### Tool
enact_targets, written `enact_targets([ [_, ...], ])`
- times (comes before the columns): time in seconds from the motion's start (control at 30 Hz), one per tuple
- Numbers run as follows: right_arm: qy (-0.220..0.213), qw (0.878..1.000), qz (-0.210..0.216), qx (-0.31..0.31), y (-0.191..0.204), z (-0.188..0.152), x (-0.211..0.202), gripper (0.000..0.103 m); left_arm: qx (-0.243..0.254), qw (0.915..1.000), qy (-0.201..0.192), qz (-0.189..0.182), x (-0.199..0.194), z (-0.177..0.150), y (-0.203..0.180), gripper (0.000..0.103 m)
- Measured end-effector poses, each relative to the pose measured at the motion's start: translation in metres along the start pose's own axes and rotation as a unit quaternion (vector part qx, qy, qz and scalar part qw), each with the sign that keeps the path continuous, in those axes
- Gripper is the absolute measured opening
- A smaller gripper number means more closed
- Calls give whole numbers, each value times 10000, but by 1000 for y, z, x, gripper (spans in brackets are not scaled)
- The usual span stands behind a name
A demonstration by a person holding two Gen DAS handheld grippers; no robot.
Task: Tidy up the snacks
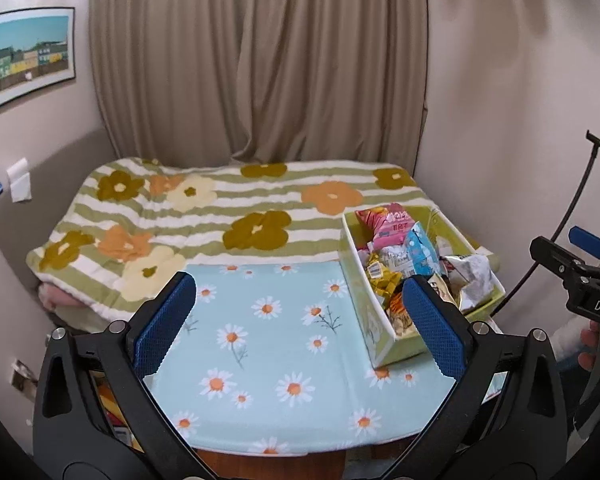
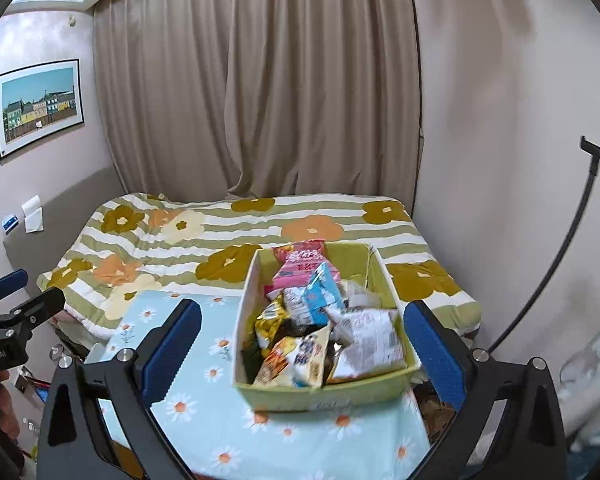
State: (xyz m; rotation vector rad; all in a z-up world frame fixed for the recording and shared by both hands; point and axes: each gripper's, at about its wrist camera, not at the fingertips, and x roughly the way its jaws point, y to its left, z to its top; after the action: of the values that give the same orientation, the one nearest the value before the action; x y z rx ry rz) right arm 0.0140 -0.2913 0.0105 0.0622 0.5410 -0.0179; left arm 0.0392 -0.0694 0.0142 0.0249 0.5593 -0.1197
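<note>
A light green box point(image 1: 374, 338) point(image 2: 320, 398) holding several snack packets stands on the right part of a small table with a blue daisy cloth point(image 1: 268, 360) point(image 2: 204, 408). Among the packets are a pink one point(image 1: 394, 226) point(image 2: 300, 266), a light blue one point(image 2: 320, 294), a white one point(image 2: 366, 338) and a yellow one point(image 2: 274, 318). My left gripper point(image 1: 300, 316) is open and empty above the cloth, left of the box. My right gripper point(image 2: 302, 344) is open and empty, its fingers either side of the box's near end, above it.
A bed with a striped flower quilt point(image 1: 204, 216) point(image 2: 220, 240) lies behind the table. Beige curtains point(image 1: 256, 60) hang at the back. A black curved stand point(image 2: 560, 248) is at the right by the wall. Items lie on the floor at the left point(image 1: 112, 408).
</note>
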Motion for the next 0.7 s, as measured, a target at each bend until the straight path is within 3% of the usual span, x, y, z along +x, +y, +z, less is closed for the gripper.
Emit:
enact_targets([
  [0.3,-176,9995,-270,-29,18,-24,-35,101,83,9995,-300,98,-46,-27,3,103],
  [0.7,-404,9988,-265,-70,29,-26,-54,101,35,9990,-441,53,-66,-30,5,103],
])
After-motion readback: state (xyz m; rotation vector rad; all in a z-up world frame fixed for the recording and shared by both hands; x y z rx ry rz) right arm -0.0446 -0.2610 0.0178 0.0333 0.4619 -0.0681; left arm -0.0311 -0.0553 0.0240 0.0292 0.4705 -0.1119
